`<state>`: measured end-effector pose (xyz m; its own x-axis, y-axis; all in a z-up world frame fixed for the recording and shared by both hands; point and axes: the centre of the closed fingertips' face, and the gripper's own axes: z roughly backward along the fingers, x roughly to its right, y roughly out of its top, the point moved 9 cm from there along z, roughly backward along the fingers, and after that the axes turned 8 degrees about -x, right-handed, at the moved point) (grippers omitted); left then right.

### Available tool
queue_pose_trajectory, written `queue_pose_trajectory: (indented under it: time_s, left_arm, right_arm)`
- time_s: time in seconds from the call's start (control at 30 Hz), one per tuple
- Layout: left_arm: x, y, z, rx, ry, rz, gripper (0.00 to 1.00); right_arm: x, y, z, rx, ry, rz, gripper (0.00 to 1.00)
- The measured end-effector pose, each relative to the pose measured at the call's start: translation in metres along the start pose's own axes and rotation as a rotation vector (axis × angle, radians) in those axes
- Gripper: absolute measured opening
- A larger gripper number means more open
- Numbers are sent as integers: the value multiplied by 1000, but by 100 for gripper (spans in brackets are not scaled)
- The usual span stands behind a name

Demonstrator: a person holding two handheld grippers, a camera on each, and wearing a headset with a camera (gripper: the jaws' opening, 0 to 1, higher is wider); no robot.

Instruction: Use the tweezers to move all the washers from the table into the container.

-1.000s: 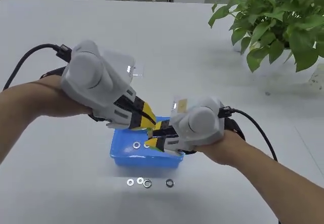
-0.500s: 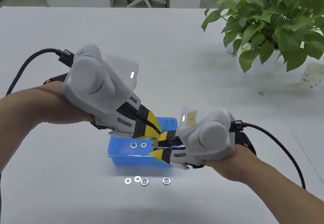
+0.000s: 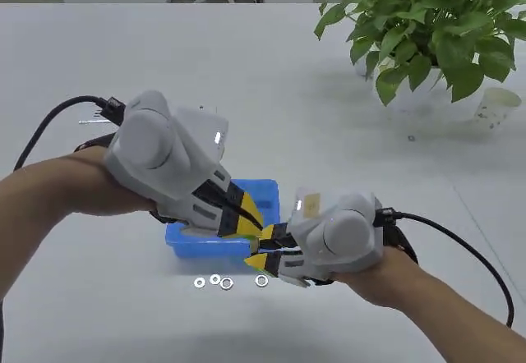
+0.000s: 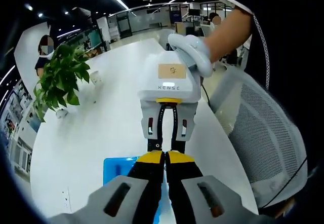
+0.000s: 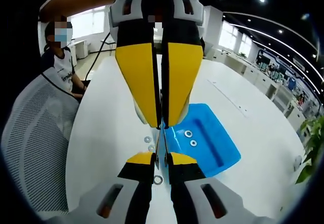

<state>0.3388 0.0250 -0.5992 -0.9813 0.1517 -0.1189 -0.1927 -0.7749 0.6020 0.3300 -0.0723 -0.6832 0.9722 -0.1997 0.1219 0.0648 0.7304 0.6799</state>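
The blue container (image 3: 185,236) sits on the white table, with two washers (image 5: 188,134) lying inside it. Several more washers (image 3: 226,283) rest on the table just in front of it, one of them (image 3: 261,281) off to the right. My left gripper (image 3: 256,227) and right gripper (image 3: 256,253) meet tip to tip over the container's near right corner. In the right gripper view, thin metal tweezers (image 5: 160,144) run from the left gripper's shut yellow jaws into my right gripper (image 5: 156,159), which is also shut on them. The tweezers' tips hang just above the loose washers (image 5: 151,147).
A leafy potted plant (image 3: 419,26) stands at the far right of the table, with a small pale cup (image 3: 497,104) beside it. Black cables trail from both grippers. A mesh chair (image 5: 35,143) and a seated person are beyond the table's edge.
Both grippers have moved together toward me, from above the container's middle to its near edge over the loose washers. The head camera has also shifted.
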Motion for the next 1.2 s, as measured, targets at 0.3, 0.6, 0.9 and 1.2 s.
queue_pose_trajectory:
  time_s: [0.3,0.6,0.9,1.2]
  left_arm:
    - [5,-8,-10,-8,-21,11,5]
    - [8,-14,-21,-18,-39,20,5]
    - [7,-21,-30,-31,-49,26,5]
    - [4,-25,-37,-38,-58,39,5]
  right_arm:
    - [-7,-9,-8,-16,18,-12,12]
    - [-11,-18,-17,-37,33,-11,12]
    - [-10,-25,-24,-46,43,-18,12]
    - [-8,-31,-28,-50,52,-24,12]
